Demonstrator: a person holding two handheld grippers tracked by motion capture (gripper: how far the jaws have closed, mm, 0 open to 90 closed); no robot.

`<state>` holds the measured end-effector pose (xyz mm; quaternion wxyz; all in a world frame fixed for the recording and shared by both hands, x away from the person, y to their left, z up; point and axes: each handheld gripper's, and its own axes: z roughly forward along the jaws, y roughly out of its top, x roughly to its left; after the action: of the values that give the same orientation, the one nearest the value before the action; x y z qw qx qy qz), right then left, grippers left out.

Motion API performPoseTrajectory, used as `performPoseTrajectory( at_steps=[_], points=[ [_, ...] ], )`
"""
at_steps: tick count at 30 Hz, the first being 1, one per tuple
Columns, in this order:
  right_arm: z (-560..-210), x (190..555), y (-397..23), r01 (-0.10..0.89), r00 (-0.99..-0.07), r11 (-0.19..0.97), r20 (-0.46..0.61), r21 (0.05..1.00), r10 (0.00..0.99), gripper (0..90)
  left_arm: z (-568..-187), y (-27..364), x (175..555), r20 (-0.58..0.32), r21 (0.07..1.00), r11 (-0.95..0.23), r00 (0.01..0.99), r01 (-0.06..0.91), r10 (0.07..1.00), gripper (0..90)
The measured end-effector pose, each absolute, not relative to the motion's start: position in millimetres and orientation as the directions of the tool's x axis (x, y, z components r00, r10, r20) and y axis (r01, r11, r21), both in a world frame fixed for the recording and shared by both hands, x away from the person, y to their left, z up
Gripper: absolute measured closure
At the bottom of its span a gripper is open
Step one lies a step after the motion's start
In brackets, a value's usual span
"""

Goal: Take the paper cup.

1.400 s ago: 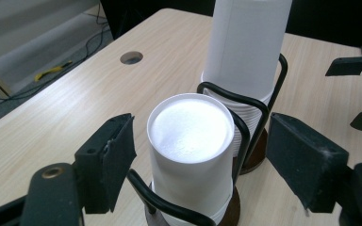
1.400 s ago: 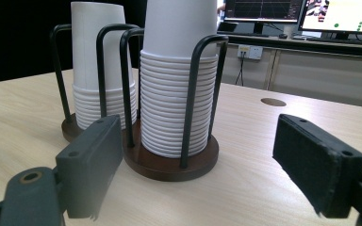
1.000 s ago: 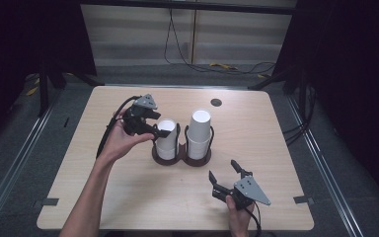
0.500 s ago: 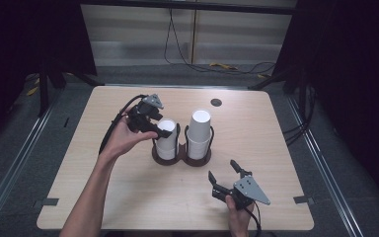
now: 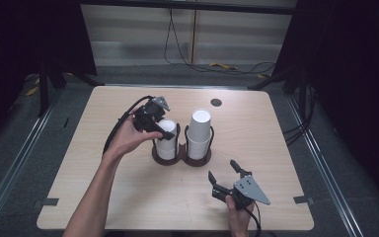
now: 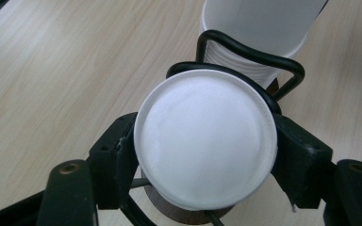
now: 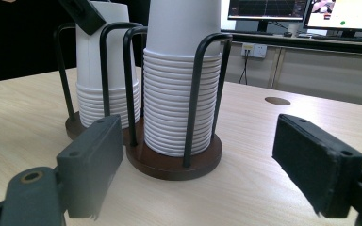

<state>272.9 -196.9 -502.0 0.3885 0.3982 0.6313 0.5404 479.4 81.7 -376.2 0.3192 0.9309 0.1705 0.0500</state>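
While the left claw (image 6: 202, 155) has just been closing and pinches the smooth round white cup (image 6: 206, 141), its ribbed stack stays hidden; the right claw (image 7: 212, 169) sits spread above the woodgrain worktop (image 7: 264, 188).

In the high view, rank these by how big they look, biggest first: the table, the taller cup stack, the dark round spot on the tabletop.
1. Table, by far the largest.
2. Taller cup stack.
3. Dark round spot, smallest; it lies farther from the camera, yet the gap is plain.
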Motion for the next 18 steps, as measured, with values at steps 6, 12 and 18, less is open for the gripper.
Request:
performPoseTrajectory(
  at_steps=[6, 12, 18],
  points=[
    [-502.0, 272.9, -196.9, 0.084, -0.381, 0.097, -0.058, 0.992, 0.923, 16.6, -377.8, 81.0, 480.8, -0.012, 0.596, -0.752, 0.939, 0.282, 0.343, 29.7],
    [-502.0, 272.7, -197.0, 0.083, -0.379, 0.095, -0.057, 0.992, 0.924, 16.6, -378.7, 80.4, 481.8, -0.012, 0.584, -0.762, 0.941, 0.281, 0.337, 30.0],
    [-502.0, 272.8, -197.1, 0.083, -0.38, 0.095, -0.056, 0.992, 0.923, 16.6, -377.3, 81.4, 480.9, -0.01, 0.583, -0.758, 0.935, 0.293, 0.354, 31.2]
  ],
)
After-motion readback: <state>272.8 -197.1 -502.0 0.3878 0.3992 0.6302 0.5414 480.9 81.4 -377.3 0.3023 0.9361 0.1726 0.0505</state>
